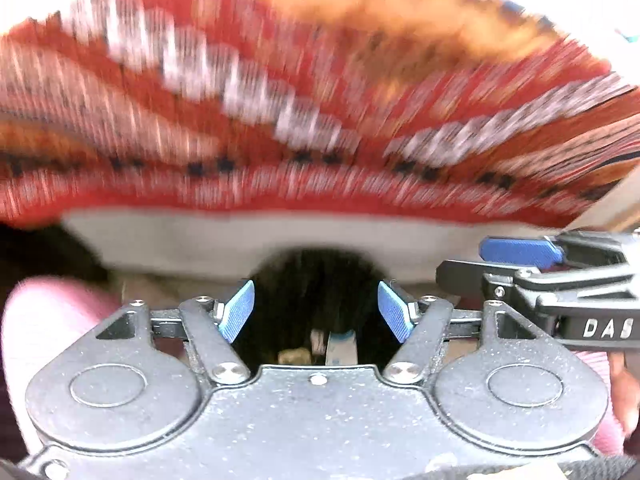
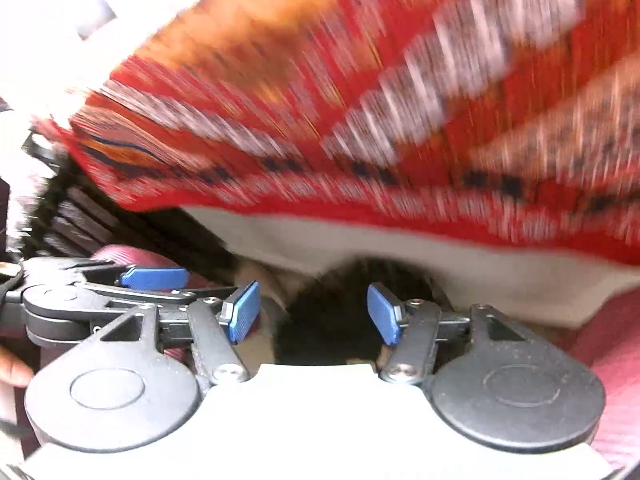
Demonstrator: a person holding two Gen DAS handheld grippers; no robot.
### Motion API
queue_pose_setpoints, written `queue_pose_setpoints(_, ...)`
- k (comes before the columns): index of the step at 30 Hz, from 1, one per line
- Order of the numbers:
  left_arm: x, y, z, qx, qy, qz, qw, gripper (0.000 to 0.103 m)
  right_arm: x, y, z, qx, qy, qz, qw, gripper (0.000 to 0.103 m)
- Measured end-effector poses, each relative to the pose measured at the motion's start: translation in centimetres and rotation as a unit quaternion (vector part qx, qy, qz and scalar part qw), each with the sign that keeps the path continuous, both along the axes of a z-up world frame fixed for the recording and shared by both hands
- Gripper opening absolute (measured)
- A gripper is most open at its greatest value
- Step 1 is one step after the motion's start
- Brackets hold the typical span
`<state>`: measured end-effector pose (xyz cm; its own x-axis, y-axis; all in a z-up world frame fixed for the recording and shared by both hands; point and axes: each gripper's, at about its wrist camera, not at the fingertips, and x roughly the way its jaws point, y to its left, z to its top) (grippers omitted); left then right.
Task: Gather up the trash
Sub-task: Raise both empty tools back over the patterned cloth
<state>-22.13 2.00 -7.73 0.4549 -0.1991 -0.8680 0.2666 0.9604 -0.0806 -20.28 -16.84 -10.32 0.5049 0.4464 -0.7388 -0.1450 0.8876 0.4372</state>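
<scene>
your left gripper (image 1: pixel 316 312) has its blue pads (image 1: pixel 239 312) spread wide apart with nothing between them. your right gripper (image 2: pixel 314 314) is spread the same way, its pads (image 2: pixel 383 314) apart and bare. the two sit close side by side, each showing at the edge of the other's view. pink sleeves (image 1: pixel 48 320) show behind both.

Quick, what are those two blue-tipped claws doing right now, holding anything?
Left gripper: open, holding nothing.
Right gripper: open, holding nothing.
</scene>
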Motion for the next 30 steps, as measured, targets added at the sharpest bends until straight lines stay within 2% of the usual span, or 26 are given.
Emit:
queue_pose_setpoints(2, -0.2, -0.1, 3.1, -0.014, -0.039, -0.015, 0.999, 0.074, -0.2, -0.6, 2.9, 0.001, -0.039, 0.018, 0.999, 0.077)
queue_pose_setpoints(5, 0.1, 0.1, 7.0, -0.038, -0.092, -0.021, 0.9948, 0.076, -0.2, -1.0, 7.0, -0.02, -0.103, 0.035, 0.994, 0.082)
queue_pose_setpoints(7, 0.9, 0.0, 8.9, -0.05, -0.122, -0.018, 0.9911, 0.082, 0.0, -1.5, 9.0, -0.031, -0.141, 0.036, 0.989, 0.084)
queue_pose_setpoints(11, 3.3, -0.5, 11.6, -0.062, -0.178, -0.015, 0.982, 0.083, 1.2, -2.6, 12.0, -0.054, -0.2, 0.01, 0.978, 0.086)
queue_pose_setpoints(14, 5.2, -0.9, 12.7, -0.069, -0.211, -0.002, 0.975, 0.083, 2.4, -3.8, 13.3, -0.077, -0.227, -0.029, 0.97, 0.087)
queue_pose_setpoints(17, 7.6, -0.9, 13.5, -0.083, -0.252, 0.025, 0.9638, 0.083, 3.9, -5.1, 14.2, -0.096, -0.245, -0.071, 0.962, 0.088)
queue_pose_setpoints(20, 10.3, -1.0, 14.0, -0.086, -0.273, 0.05, 0.9569, 0.083, 5.8, -6.6, 14.6, -0.117, -0.256, -0.108, 0.954, 0.089)
queue_pose_setpoints(28, 17.4, -3.3, 14.1, -0.08, -0.291, 0.043, 0.9523, 0.083, 11.5, -11.2, 14.2, -0.151, -0.225, -0.17, 0.947, 0.089)
queue_pose_setpoints(30, 19.2, -4.5, 13.8, -0.079, -0.297, 0.039, 0.9506, 0.087, 12.8, -11.9, 13.7, -0.158, -0.216, -0.177, 0.947, 0.089)
